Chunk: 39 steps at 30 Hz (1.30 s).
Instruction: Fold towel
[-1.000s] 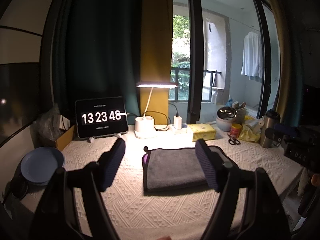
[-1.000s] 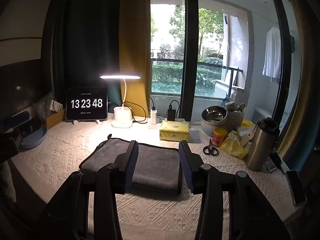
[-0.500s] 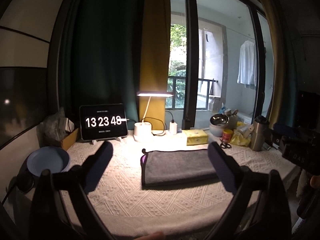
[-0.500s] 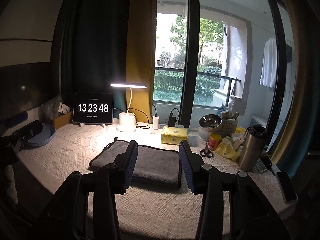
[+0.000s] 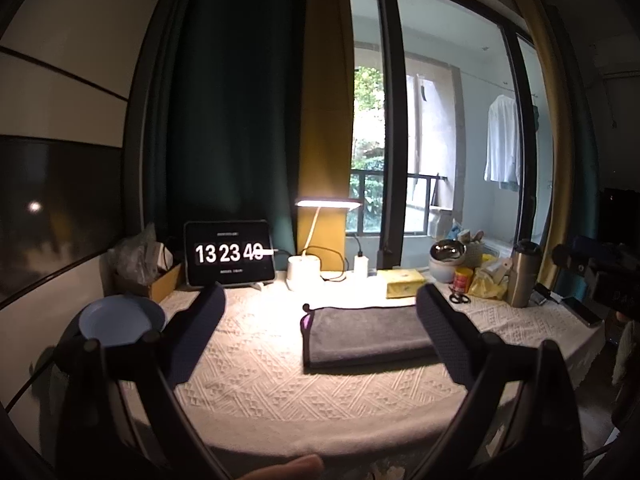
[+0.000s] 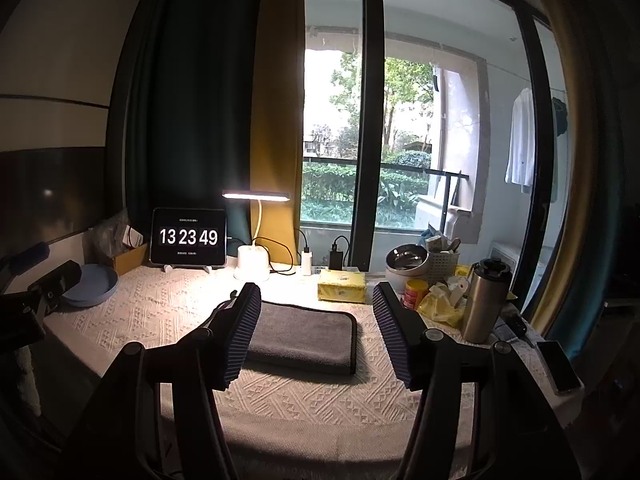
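On the desk (image 6: 168,320), covered with a cream knitted cloth, the grey towel (image 6: 300,336) lies folded into a flat rectangle near the middle, its dark binding showing along the right edge. From the left wrist view the same towel (image 5: 366,334) shows a small purple tag and a loop at its left corner. Neither tool touches it. The left tool (image 5: 320,334) hangs above the near edge of the desk with its jaws spread wide and nothing between them. The right tool (image 6: 316,334) is likewise spread apart and empty, the towel seen through the gap.

Behind the towel stand a lit desk lamp (image 6: 256,240) and a tablet (image 6: 188,237) showing 13 23 49, with a yellow tissue pack (image 6: 342,286) just to the right. At the left end a blue bowl (image 5: 120,318) sits with nothing visible inside, and behind it a cardboard box (image 5: 164,282) holds a crumpled plastic bag and some small items too dim to name. At the right end a white perforated basket (image 6: 444,266) holds assorted small objects, and a steel bowl (image 6: 406,256) leans against it; whether anything is in the bowl cannot be told. Near them are a red-and-yellow can (image 6: 412,294), a yellow plastic bag (image 6: 440,306), scissors (image 5: 459,299), a lidded steel tumbler (image 6: 484,300) and a phone (image 6: 558,366).
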Available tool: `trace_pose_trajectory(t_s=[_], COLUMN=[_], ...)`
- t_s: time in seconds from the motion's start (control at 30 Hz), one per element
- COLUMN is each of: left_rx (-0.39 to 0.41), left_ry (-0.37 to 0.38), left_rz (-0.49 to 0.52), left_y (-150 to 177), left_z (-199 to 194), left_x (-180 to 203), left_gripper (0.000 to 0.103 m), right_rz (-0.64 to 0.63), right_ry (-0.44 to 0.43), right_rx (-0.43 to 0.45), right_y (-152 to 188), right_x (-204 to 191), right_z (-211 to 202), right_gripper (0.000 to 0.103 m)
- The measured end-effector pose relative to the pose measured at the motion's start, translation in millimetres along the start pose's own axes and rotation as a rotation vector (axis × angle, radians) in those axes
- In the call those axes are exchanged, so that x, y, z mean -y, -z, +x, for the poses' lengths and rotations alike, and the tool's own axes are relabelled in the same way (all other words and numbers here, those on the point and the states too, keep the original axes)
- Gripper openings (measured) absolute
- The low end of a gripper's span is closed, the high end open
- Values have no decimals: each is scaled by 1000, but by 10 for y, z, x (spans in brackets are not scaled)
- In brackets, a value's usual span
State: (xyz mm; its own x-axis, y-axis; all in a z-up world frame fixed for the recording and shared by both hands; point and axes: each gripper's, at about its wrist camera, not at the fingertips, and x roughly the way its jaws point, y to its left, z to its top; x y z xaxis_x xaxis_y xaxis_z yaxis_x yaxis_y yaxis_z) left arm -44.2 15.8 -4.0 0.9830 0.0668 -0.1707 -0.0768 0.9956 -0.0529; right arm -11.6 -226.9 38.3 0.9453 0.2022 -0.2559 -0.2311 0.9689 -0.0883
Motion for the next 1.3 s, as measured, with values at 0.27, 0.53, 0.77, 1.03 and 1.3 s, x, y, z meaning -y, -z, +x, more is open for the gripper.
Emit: trace_pose_trajectory(t_s=[0.27, 0.53, 0.77, 1.03, 1.3], left_rx=[-9, -10, -12, -12, -13], left_ry=[-7, 3, 12, 13, 21], left_rz=[-14, -2, 2, 3, 6], left_y=[11, 0, -7, -13, -31], left_z=[18, 6, 11, 16, 38], left_x=[-30, 35, 51, 52, 76], left_gripper=[97, 97, 97, 97, 97], right_rz=[-5, 1, 0, -6, -7], right_ry=[-3, -4, 6, -3, -2], right_rx=[-11, -10, -10, -14, -17], right_y=[34, 45, 66, 69, 63], right_x=[-35, -32, -3, 0, 2], right_z=[21, 26, 19, 27, 35], right_gripper=[62, 62, 62, 62, 62])
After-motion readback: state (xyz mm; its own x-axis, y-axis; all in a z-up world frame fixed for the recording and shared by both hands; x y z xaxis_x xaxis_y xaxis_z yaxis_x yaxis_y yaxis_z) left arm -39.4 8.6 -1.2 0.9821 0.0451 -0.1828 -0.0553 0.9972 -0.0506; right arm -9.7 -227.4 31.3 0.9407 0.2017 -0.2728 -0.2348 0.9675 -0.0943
